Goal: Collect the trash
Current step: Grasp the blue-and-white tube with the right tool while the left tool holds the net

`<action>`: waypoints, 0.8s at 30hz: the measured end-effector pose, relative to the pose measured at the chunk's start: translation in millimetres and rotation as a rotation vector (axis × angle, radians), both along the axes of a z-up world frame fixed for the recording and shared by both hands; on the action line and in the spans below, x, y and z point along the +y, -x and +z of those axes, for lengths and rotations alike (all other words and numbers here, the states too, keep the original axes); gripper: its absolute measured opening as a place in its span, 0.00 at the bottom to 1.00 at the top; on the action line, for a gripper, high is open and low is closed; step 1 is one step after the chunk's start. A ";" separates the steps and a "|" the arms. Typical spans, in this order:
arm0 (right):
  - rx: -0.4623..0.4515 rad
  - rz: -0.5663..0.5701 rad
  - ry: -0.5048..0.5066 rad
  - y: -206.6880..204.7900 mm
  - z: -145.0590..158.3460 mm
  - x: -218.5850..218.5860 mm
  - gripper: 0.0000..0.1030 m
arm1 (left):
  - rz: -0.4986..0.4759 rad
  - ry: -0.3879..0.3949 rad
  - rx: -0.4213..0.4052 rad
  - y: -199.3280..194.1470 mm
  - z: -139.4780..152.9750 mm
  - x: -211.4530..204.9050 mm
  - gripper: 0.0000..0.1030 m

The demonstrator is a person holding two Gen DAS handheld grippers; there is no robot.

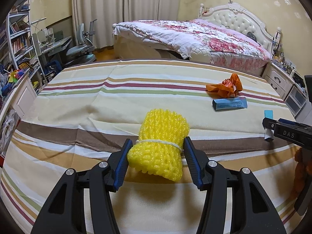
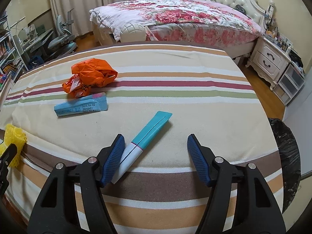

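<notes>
Yellow foam net (image 1: 162, 144), rolled and tied with white string, sitting between pads of left claw (image 1: 157, 161), pads pressing its sides. Right claw (image 2: 156, 160) standing wide over teal-white tube (image 2: 143, 143), left pad touching tube. Orange crumpled wrapper (image 2: 90, 77) and blue packet (image 2: 81, 106) lying near each other, farther on striped bench (image 2: 175, 101). Black-lined trash bin (image 2: 286, 156) standing beside bench right edge; inside not showing.
</notes>
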State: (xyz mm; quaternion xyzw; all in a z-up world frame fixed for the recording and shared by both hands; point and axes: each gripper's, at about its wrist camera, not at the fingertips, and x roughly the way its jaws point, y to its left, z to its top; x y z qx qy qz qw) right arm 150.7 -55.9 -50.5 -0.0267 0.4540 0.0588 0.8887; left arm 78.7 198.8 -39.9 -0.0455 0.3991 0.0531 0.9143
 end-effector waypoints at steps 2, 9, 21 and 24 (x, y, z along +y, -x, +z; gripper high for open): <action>-0.004 -0.008 -0.004 1.4 1.1 -2.3 0.63 | 0.005 0.004 0.014 -1.2 -3.8 0.7 0.52; -0.005 -0.041 -0.016 6.9 2.8 -13.1 0.63 | 0.002 0.023 0.033 -3.6 -7.2 3.2 0.52; -0.001 -0.023 -0.001 14.1 1.3 -13.7 0.36 | -0.006 0.008 0.017 -2.4 -5.6 0.2 0.44; -0.009 -0.019 0.004 16.7 1.9 -15.7 0.20 | -0.005 0.002 0.011 -1.4 -4.7 -0.6 0.44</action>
